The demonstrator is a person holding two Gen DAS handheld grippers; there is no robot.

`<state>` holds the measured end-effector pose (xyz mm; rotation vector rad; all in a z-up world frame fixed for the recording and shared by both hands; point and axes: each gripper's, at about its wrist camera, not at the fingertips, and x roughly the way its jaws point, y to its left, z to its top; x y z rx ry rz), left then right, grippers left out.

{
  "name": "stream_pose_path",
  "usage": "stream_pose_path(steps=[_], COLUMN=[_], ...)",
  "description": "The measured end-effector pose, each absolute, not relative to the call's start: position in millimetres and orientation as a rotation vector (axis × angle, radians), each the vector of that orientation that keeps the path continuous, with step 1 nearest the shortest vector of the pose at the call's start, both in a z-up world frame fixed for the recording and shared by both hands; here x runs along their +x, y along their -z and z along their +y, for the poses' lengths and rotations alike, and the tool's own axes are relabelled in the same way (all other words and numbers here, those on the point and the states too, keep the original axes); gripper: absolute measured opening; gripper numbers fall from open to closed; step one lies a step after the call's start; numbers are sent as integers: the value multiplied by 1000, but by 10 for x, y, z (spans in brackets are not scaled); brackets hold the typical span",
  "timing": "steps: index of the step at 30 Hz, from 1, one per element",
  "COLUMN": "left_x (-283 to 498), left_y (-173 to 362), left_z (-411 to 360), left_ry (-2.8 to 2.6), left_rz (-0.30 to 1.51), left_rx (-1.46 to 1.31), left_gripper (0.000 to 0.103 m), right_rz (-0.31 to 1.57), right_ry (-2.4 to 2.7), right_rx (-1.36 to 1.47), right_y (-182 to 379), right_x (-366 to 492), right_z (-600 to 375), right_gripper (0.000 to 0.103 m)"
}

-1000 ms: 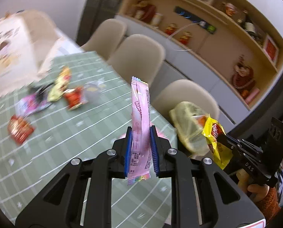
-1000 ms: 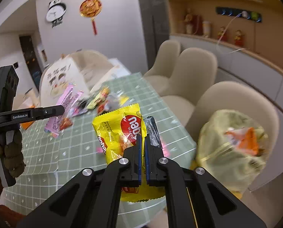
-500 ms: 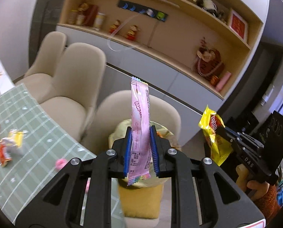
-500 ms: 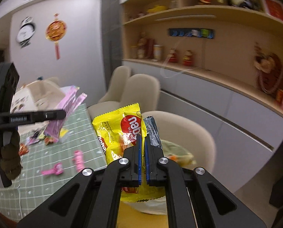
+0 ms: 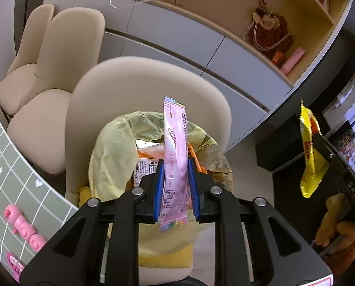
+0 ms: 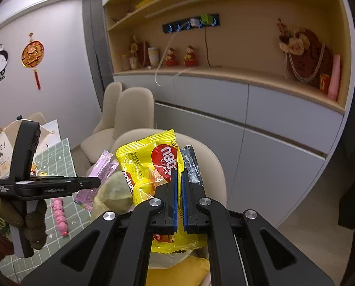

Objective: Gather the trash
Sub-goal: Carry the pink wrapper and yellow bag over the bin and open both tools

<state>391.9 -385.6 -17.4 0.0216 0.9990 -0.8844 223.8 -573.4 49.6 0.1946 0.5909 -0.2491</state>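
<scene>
My left gripper (image 5: 176,186) is shut on a long pink wrapper (image 5: 175,152) that stands upright between its blue pads. It hangs over a yellow bin lined with a pale yellow-green bag (image 5: 115,152), with wrappers inside. My right gripper (image 6: 179,190) is shut on a yellow wafer packet (image 6: 151,166) with a dark foil wrapper beside it. The same packet (image 5: 309,152) shows at the right of the left wrist view, off to the side of the bin. The left gripper (image 6: 91,182) with the pink wrapper (image 6: 98,174) shows in the right wrist view, above the bag (image 6: 110,190).
A beige chair (image 5: 134,90) stands right behind the bin, and more chairs (image 5: 46,54) stand beyond it. The table's green checked cloth (image 5: 15,166) lies at the left with pink trash (image 5: 22,226) on it. Grey cabinets (image 6: 260,124) and shelves fill the back wall.
Both grippers have swung away from the table toward the bin, each keeping its wrapper. The bin now sits directly under the left gripper, and the table has slid to the left edge.
</scene>
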Motion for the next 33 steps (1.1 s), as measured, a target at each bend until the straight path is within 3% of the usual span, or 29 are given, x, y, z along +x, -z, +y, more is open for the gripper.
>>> stream_pose_path(steps=[6,7,9,10,33], left_x=[4023,4042,4090,4112,3612], left_y=[314,330,389,397,-35], left_z=[-4018,-4019,-3998,-3978,-2759], left_ry=[869,869,865,862,652], left_rz=[1031,1034,1046,1048,956], left_rx=[22,18,7,3,-2], left_gripper=[19,23,46,48,51], right_rz=[621,625,631,634,813], right_ry=[249,247,244,241,59], right_rx=[210,213,216,217,195], right_y=[-362,-343,-321,-307,308], right_x=[2306,2324,2364,2387,3573], right_z=[-5851,-5860,-5862,-5861,-5330], right_gripper=[5,5,5,5,6])
